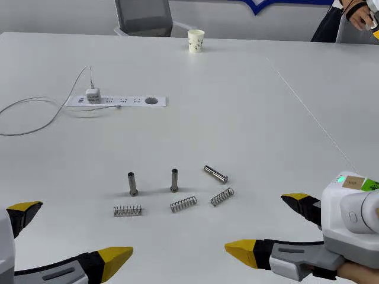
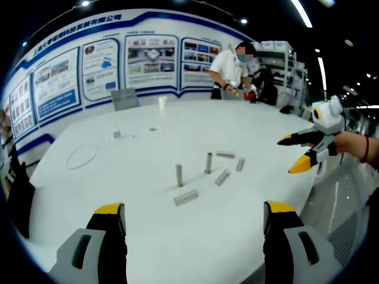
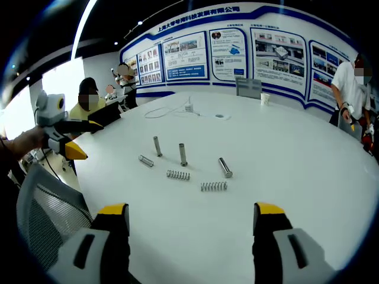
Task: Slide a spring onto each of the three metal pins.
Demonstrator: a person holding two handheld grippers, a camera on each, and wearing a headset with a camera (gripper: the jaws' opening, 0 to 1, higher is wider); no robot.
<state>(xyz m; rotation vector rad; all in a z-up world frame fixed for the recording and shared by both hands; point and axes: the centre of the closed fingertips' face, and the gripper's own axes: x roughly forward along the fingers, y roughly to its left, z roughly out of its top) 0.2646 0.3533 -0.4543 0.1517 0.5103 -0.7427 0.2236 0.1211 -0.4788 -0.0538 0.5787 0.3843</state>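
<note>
1. Yellow tips cap the dark grey jaws nearest the viewer. The left gripper (image 1: pixel 70 234) has its jaws spread wide, gripping nothing and touching nothing, above the near edge of the table (image 1: pixel 237 106). The right gripper (image 1: pixel 267 223), with a white body, has its jaws just as far apart and just as empty.
2. Just beyond the jaws, three coiled wire springs lie on their sides in a loose row, apart from one another: the left spring (image 1: pixel 128 210), the middle spring (image 1: pixel 183 204) and the right spring (image 1: pixel 222 196), which lies at a slant.
3. Close behind them are three smooth, round pins of bright metal. The left pin (image 1: pixel 132 184) and the middle pin (image 1: pixel 174 180) stand upright. The right pin (image 1: pixel 215 174) lies on its side at a diagonal. All three pins are bare, with the springs lying apart from them.
4. The table is white, matte and smooth, and a thin seam line crosses its right part.
5. Farther back lies a flat white power strip (image 1: pixel 118 101) with a white charger (image 1: pixel 93 93) plugged in, and a thin white cable (image 1: pixel 35 115) loops off to the left.
6. A patterned paper cup (image 1: pixel 196 41) stands near the far edge, with a grey chair (image 1: pixel 145 16) behind it.
7. The left gripper view shows blue-and-white display boards (image 2: pixel 95 68) along the wall and a person (image 2: pixel 228 68) in a white shirt standing past the table.
</note>
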